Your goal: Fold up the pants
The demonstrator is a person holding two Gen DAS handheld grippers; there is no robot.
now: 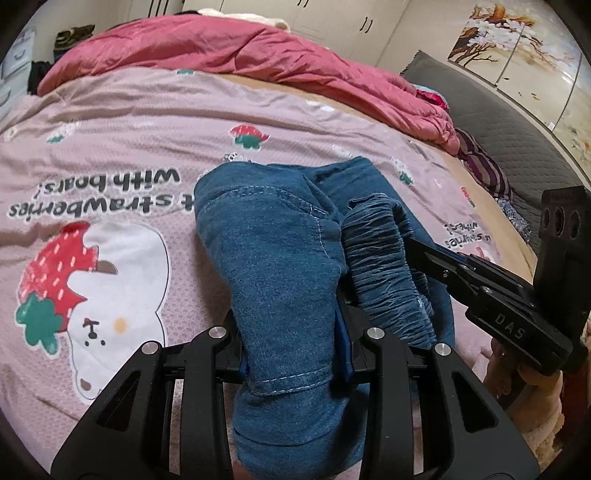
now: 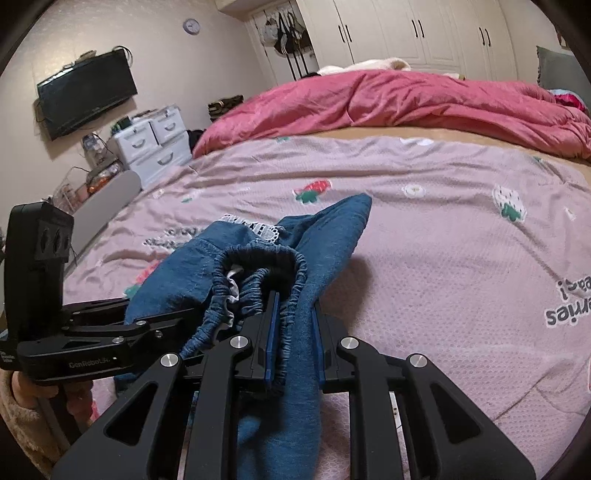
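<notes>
Up close, the left gripper (image 1: 291, 350) is clamped on a bunched part of the pants (image 1: 280, 266), blue denim filling the narrow gap between its pads; the fingertips are buried in cloth. Likewise the right gripper (image 2: 293, 343) is pinched on the elastic waistband (image 2: 258, 280), which loops up past its blue pads. Below both grippers the denim runs out of frame, so its lower end is cut off. Which part of the pants the left one holds is hard to tell. Beyond, the rest of the pants lies crumpled on the pink sheet (image 2: 424, 266) of the bed. Farther back sits a red quilt (image 2: 388, 99), then wardrobe doors (image 2: 406, 29).
</notes>
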